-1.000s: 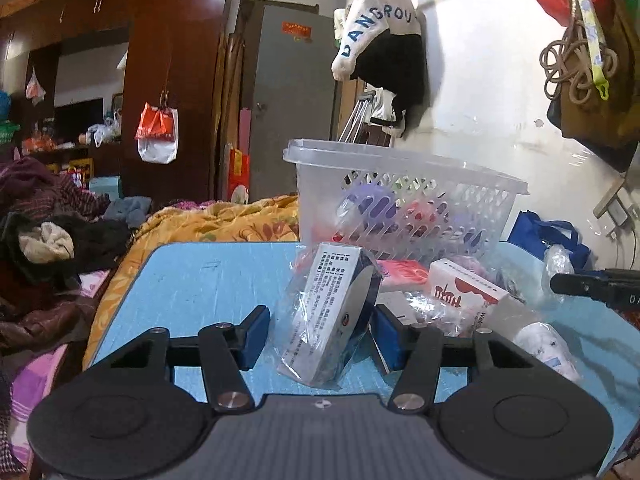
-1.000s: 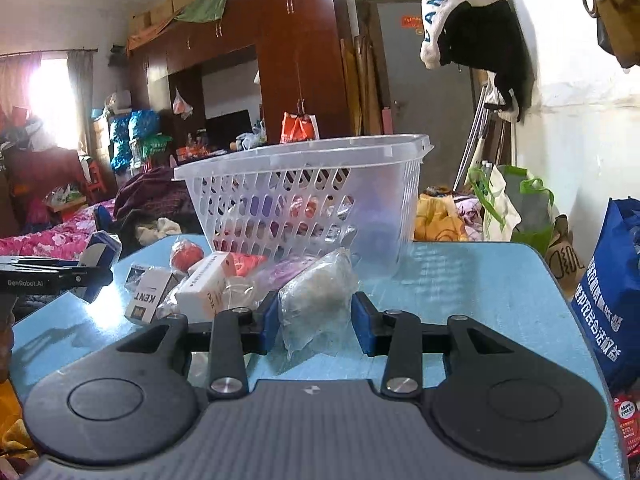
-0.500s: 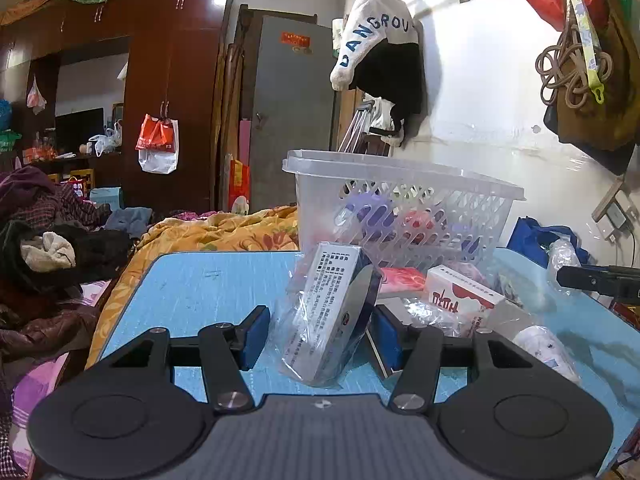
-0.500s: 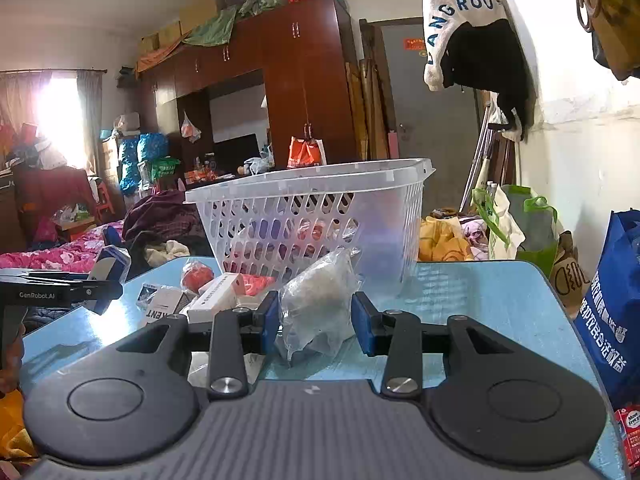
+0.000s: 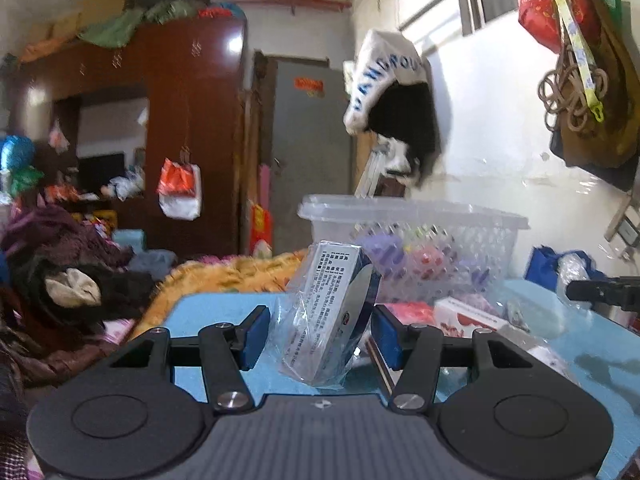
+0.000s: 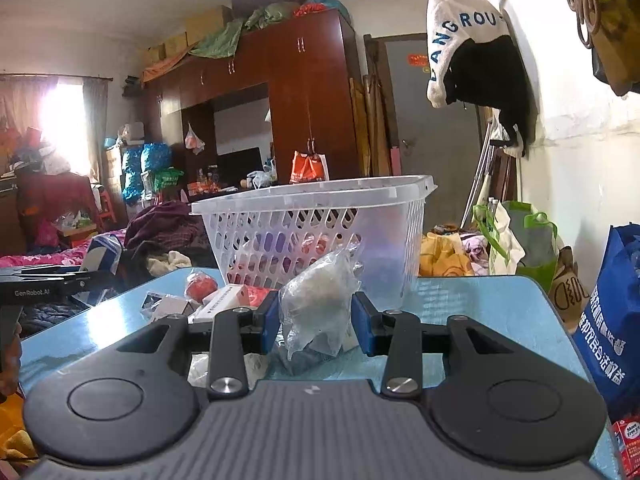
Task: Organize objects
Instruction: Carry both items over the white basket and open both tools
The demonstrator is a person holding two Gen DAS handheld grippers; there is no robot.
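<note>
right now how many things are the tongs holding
2: a wrapped box tilted between the left tongs, and a clear bag between the right tongs. More loose items lie by the basket.

Strong glare is cast by the window (image 6: 60, 120) at left; the left wrist view is blurred, edges bowed by fisheye.

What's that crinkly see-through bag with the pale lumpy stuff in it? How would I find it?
Look at the blue table and the white basket with holes standing on it. Just in front of the basket, the right gripper pinches the clear bag between its blue pads. Its neighbours, to the left, are boxes and red things; only this one is a soft, knobbly, whitish bundle.
</note>
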